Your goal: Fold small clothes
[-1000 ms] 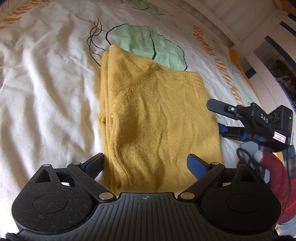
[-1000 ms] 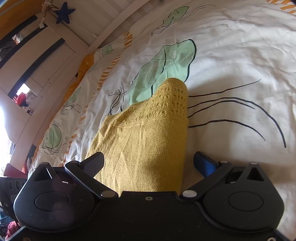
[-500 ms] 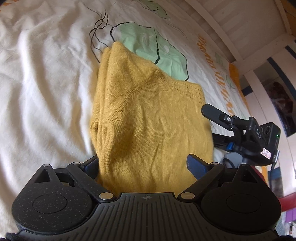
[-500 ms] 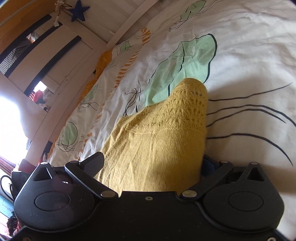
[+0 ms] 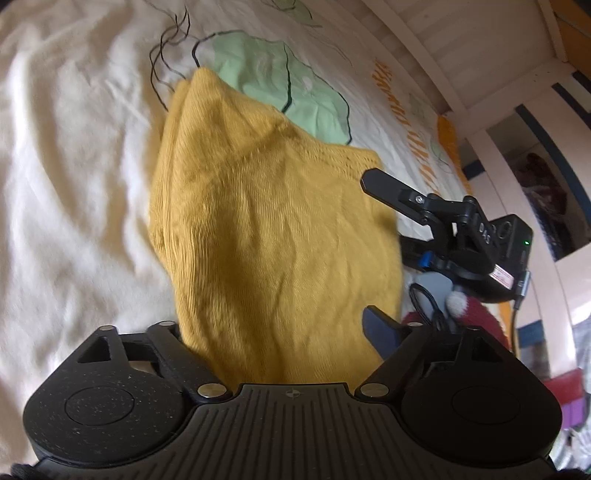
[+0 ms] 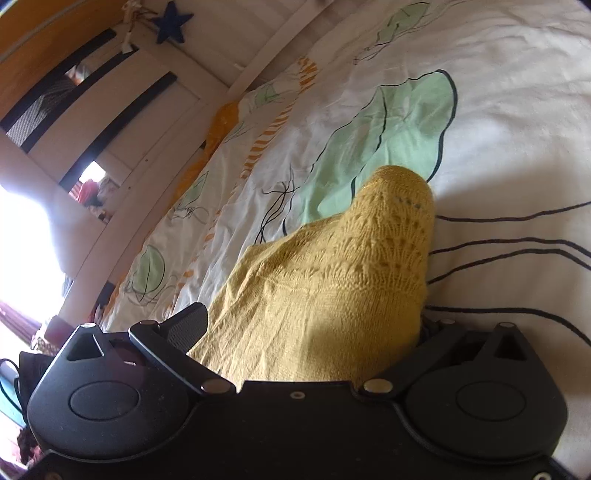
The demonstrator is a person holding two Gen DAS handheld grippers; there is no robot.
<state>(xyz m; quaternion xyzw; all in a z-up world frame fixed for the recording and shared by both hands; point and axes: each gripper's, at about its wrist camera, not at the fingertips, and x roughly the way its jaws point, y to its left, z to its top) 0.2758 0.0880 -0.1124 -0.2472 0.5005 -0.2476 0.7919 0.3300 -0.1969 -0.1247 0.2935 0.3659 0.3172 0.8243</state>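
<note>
A mustard-yellow knitted garment lies folded on a white printed bed cover. Its near edge rises between the fingers of my left gripper, whose jaws stand wide apart; the left finger is hidden under the knit. My right gripper shows at the garment's right edge in the left wrist view, jaws apart around that edge. In the right wrist view the garment with its lace band fills the gap of my right gripper; its right finger is covered by the cloth.
A white wooden bed rail runs along the far side of the bed. A red knitted item and a black cable lie by the right gripper. A blue star hangs on the rail.
Both grippers have pushed forward under the garment's edges and tilted up. The near and right edges of the garment have lifted off the cover and bunched toward the cameras.
</note>
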